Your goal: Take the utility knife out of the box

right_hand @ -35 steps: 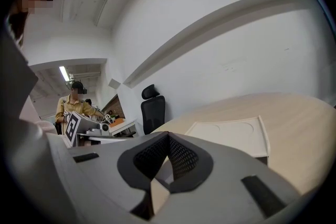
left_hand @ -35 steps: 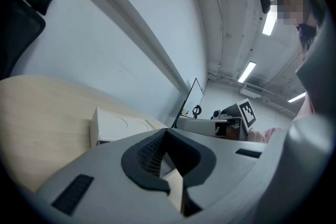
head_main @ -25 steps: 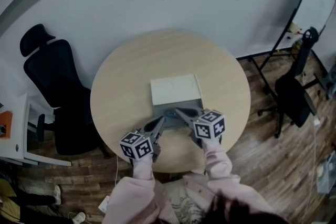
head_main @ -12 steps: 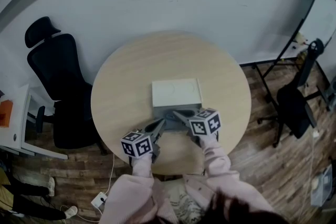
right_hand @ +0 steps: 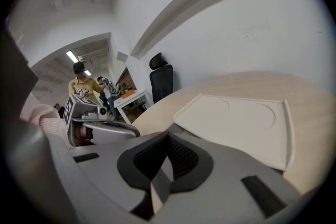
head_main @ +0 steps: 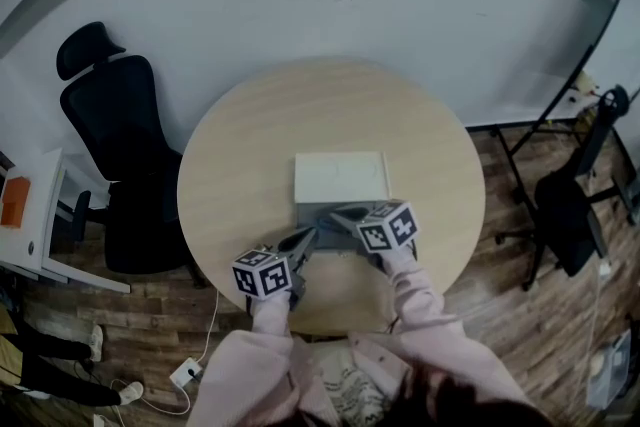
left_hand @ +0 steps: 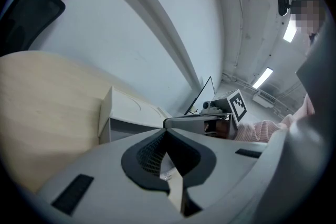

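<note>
The utility knife cannot be made out in any view. The box is a flat, cream-coloured square with a shallow moulded lid. It sits closed near the middle of a round, pale wooden table, and its near side looks grey. Both grippers are at that near side, held by a person in pink sleeves who stands at the table's front edge. The right gripper reaches over the grey near edge of the box, its jaws clenched together with nothing between them. Its own view looks across the lid from just above it. The left gripper points at the near left corner of the box, just beside the right gripper. Its jaws are also pressed tight on nothing. Whether either gripper touches the box cannot be told. Each gripper carries a cube with black and white square markers. Beyond the table, a black office chair stands to the left against a white wall. A whiteboard on a stand and a second dark chair stand to the right on a wooden floor.
</note>
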